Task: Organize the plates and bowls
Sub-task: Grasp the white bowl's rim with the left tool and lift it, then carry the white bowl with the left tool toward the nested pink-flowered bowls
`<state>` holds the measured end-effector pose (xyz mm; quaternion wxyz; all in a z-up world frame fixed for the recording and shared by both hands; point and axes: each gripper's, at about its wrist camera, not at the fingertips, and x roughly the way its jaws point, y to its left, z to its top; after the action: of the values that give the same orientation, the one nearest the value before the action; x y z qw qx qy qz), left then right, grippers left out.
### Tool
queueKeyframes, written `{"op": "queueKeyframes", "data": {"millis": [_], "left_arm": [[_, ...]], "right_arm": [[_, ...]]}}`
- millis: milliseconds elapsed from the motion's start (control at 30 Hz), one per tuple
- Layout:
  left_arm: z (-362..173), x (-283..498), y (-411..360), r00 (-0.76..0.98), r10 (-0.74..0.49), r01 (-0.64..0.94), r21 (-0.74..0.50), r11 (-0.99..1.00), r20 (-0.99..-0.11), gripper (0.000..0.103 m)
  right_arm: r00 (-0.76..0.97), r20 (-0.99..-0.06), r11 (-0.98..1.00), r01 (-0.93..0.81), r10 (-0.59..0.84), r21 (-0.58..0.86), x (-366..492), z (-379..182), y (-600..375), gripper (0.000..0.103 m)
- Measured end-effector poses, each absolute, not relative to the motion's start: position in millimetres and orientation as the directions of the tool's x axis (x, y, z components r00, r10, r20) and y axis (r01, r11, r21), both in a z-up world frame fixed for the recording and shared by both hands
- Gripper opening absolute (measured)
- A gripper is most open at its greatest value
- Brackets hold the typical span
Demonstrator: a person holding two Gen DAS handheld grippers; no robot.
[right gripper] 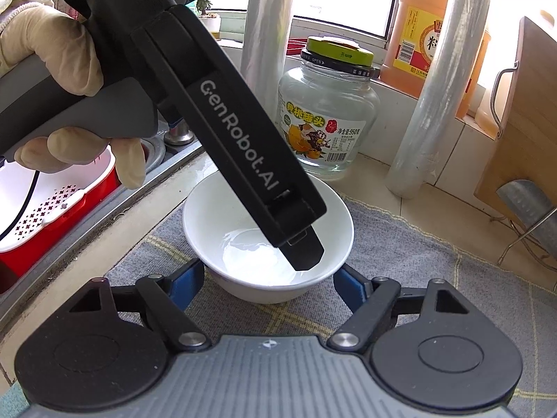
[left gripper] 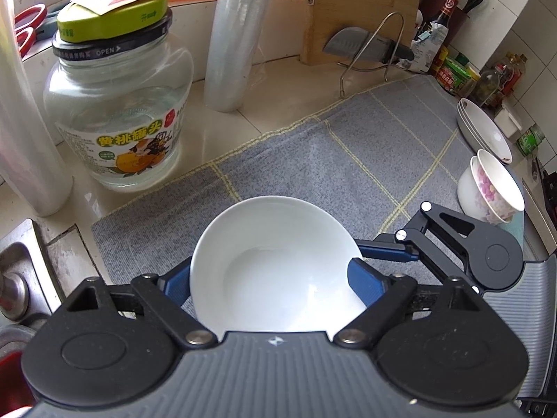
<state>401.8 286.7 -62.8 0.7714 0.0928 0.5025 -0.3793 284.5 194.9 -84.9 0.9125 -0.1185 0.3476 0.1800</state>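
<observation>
Jar (left gripper: pixel 118 118), film roll (left gripper: pixel 236 38) behind white bowl (left gripper: pixel 275 268) on mat (left gripper: pixel 348 160).

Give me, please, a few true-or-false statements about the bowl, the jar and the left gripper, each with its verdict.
1. The bowl stands on the mat. True.
2. The jar has its lid off. False: the green lid is on it.
3. The bowl by the grippers is flowered. False: it is plain white; the flowered bowls stand stacked at the mat's far right.
4. The bowl sits between the fingers of the left gripper. True.
</observation>
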Motion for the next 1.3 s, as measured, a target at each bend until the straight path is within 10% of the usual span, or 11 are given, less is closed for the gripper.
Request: {"op": "queueKeyframes", "data": {"millis": [1300], "left_arm": [[-12, 324, 207, 0.214, -0.529, 0.742, -0.215, 0.635, -0.821, 0.09]], "right_arm": [[0.713, -0.684, 0.941, -0.318, 0.155, -0.117, 219, -40, 128, 0.084]]}}
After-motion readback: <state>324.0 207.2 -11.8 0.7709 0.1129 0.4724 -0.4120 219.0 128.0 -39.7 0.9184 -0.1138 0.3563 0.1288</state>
